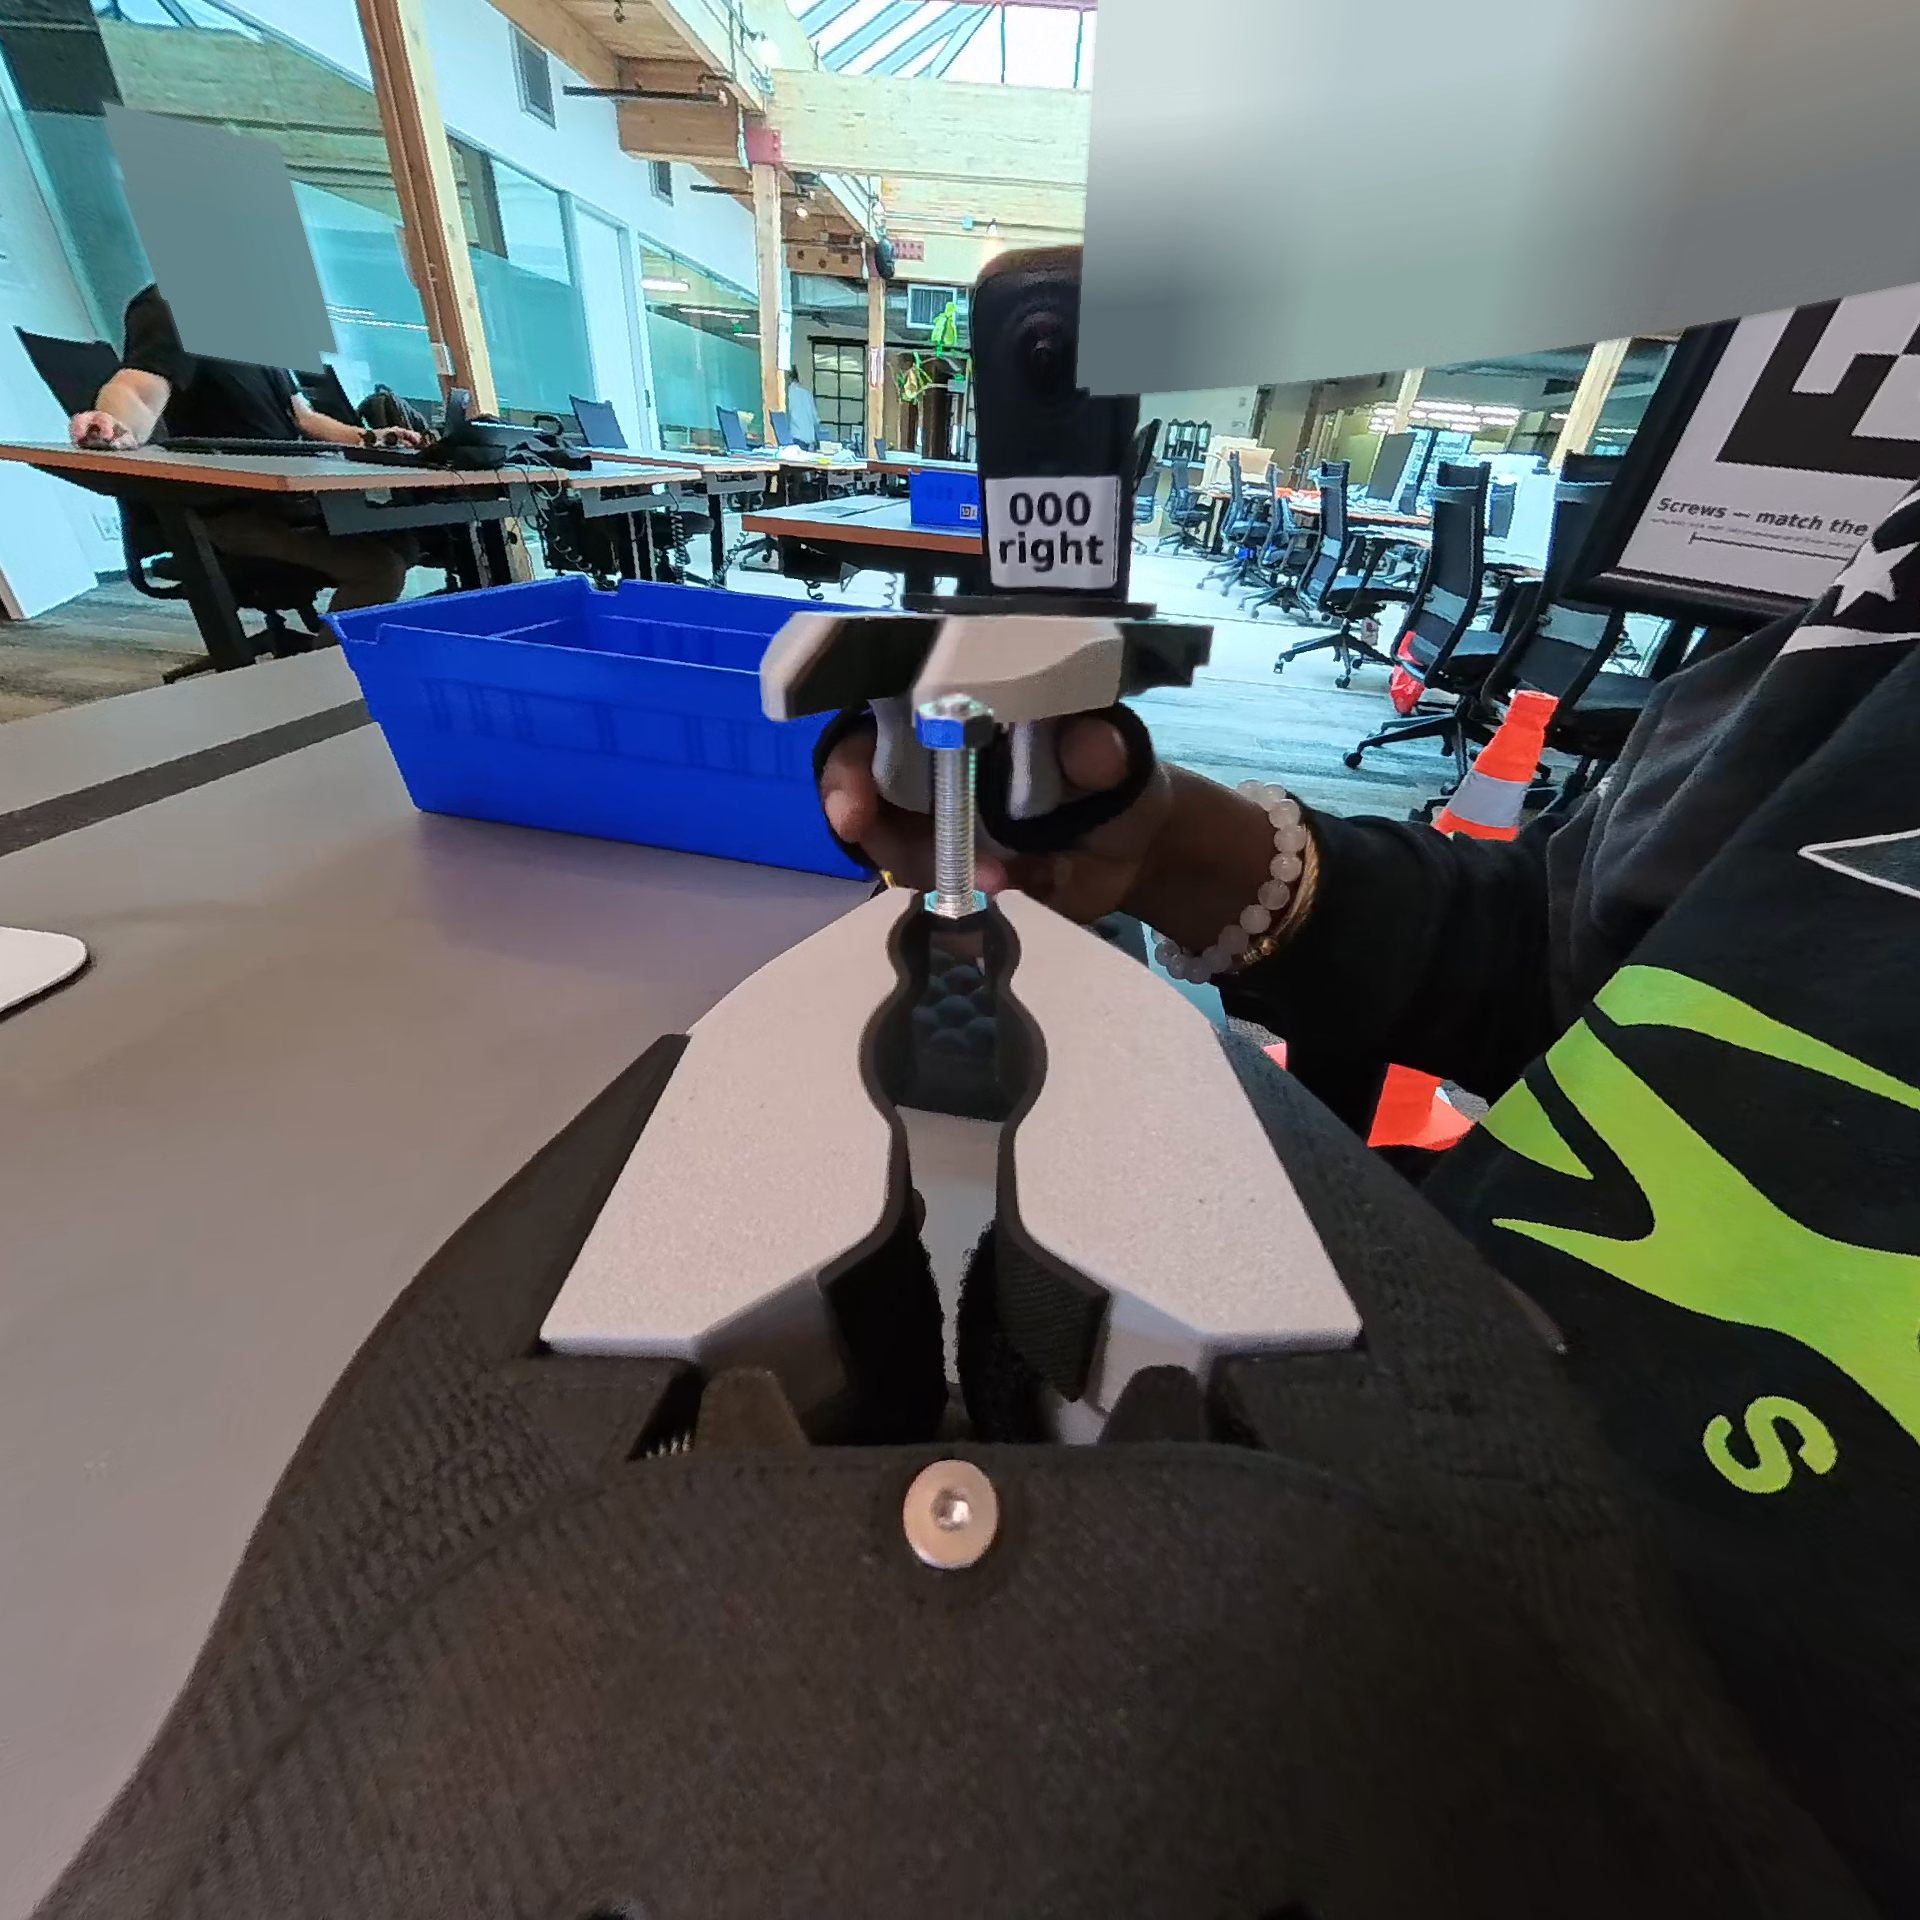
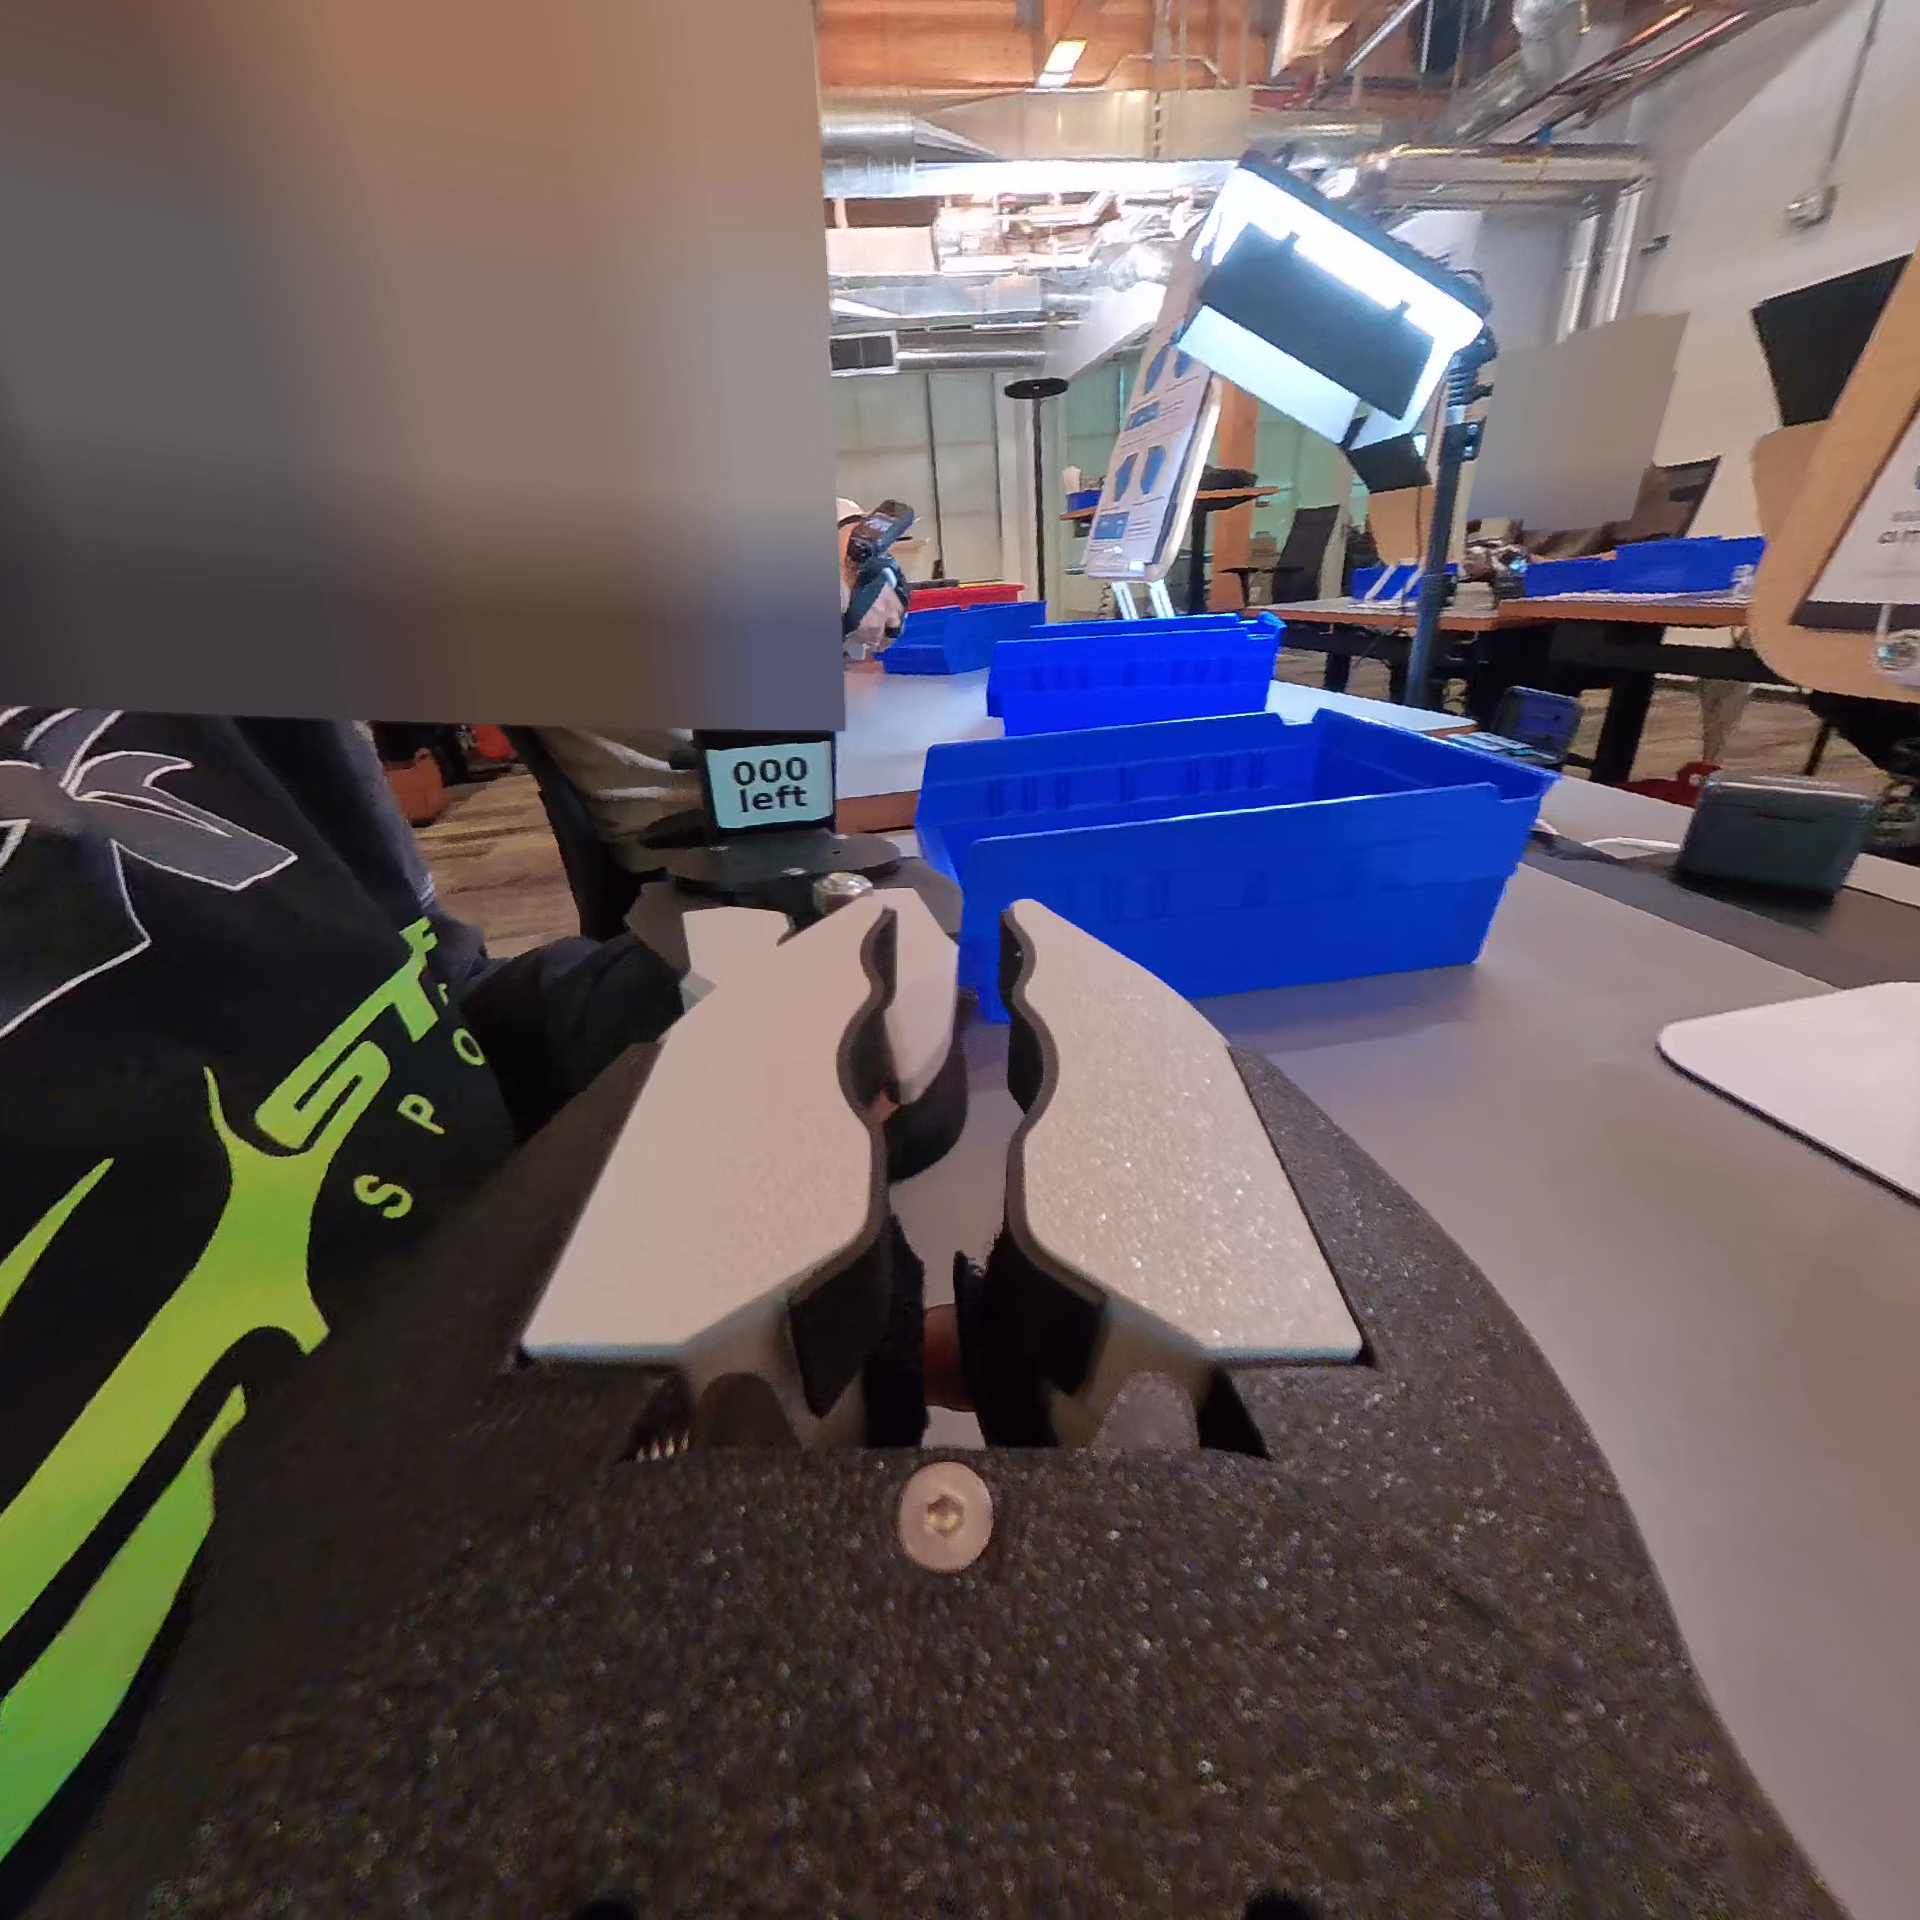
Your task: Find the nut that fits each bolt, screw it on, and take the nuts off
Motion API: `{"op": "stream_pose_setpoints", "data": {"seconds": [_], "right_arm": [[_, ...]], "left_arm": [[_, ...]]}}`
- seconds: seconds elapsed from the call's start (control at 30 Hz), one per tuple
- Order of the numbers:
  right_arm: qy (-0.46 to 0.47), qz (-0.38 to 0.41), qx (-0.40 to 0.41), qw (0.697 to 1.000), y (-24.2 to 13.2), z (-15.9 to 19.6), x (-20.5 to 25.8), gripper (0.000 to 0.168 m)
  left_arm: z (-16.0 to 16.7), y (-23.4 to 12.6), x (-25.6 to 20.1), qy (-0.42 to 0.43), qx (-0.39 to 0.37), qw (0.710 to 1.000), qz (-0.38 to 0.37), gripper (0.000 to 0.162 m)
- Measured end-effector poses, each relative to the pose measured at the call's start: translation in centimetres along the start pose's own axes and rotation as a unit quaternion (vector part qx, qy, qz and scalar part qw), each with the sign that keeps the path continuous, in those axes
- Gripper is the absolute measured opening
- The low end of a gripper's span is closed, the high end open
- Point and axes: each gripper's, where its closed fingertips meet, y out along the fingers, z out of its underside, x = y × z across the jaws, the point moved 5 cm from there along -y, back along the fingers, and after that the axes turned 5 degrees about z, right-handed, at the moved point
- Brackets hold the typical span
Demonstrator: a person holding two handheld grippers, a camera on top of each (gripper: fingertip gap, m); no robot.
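Both handheld grippers are raised above the grey tabletop (image 1: 260, 1039), joined by a single silver threaded steel bolt (image 1: 954, 821) standing roughly upright between them. The left gripper (image 1: 952, 920) has its grey fingers pinched shut on a small silver hex nut (image 1: 956, 902) at the bolt's lower end, and the right gripper (image 1: 951, 707), held in a hand (image 1: 997, 821) with a pale bead bracelet, clamps the bolt's hexagonal head, just under which sits a blue band. From the right gripper's own camera the jaws look slightly parted with nothing visible between the tips, since the bolt is hidden below them, so that view alone would not settle the grip. The bolt looks light, rigid and slick, with nothing to bend or break; the flats of the head and nut are the sensible places to hold, as the threads would likely roll in the pads. I judge the danger is the small nut slipping free and dropping once it leaves the last thread. A deep blue plastic bin (image 1: 592, 717) stands on the table just beyond the work, and a white mat's corner (image 1: 31, 961) lies off to one side; the air around the bolt is clear for twisting.
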Motion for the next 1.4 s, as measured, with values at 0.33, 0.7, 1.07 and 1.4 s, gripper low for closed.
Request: {"op": "stream_pose_setpoints", "data": {"seconds": [0.33,0.7,1.07,1.4], "right_arm": [[0.004,-0.037,0.000,0.999,1.2,0.0,1.2,0.028],[-0.004,-0.008,0.004,1.000,0.3,-0.1,0.1,0.021],[-0.005,-0.038,0.005,0.999,1.3,0.0,1.3,0.029],[-0.005,-0.028,0.009,1.000,1.2,0.1,1.0,0.029]], "left_arm": [[0.1,0.1,0.1,0.001,0.006,1.000,-0.005,0.010],[0.0,0.0,0.0,0.003,0.002,1.000,0.003,0.010],[0.1,0.1,0.0,0.004,0.007,1.000,-0.003,0.010],[0.1,0.0,0.0,0.005,0.005,1.000,-0.002,0.010]]}}
